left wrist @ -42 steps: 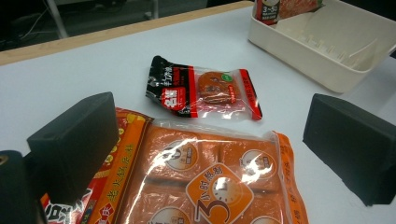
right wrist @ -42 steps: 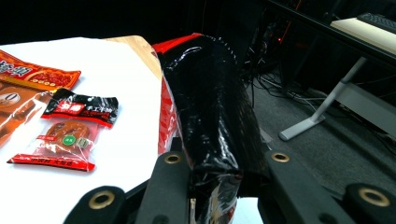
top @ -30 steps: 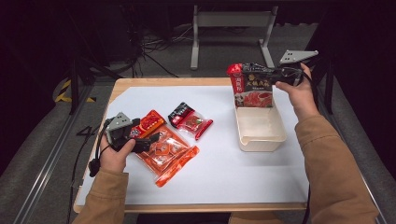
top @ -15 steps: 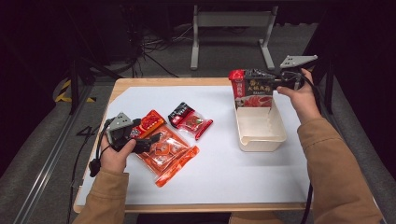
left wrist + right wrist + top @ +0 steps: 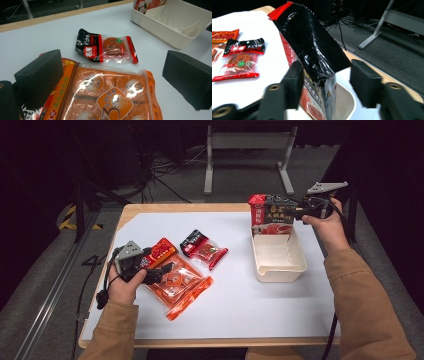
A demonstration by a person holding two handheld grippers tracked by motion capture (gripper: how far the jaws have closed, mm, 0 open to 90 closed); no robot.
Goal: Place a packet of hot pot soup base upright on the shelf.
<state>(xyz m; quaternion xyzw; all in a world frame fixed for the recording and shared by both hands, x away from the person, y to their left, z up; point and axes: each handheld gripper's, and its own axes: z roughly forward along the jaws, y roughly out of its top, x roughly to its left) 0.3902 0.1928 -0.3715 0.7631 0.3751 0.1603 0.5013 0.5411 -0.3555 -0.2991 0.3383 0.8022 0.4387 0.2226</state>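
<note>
A tall black-and-red bag (image 5: 272, 215) (image 5: 312, 42) stands upright in the far end of a white bin (image 5: 280, 267) (image 5: 347, 105). My right gripper (image 5: 292, 212) (image 5: 325, 82) straddles its upper edge; its jaws have just been opening, the bag is between them, and one pad stands clear of it, so it is open. My left gripper (image 5: 162, 270) (image 5: 112, 77) rests open over a large orange packet (image 5: 180, 282) (image 5: 110, 95) at the table's left, its pads either side of the packet's top.
A black-and-red snack packet (image 5: 202, 249) (image 5: 105, 48) (image 5: 240, 57) lies mid-table. A small red packet (image 5: 162, 251) sits beside the left gripper. The bin (image 5: 175, 27) has a ribbed inner wall. White sheet covers the wooden table (image 5: 185, 209).
The right gripper has sunk a little with the bag toward the bin's far end, and its jaws have spread apart. The left hand has stayed put.
</note>
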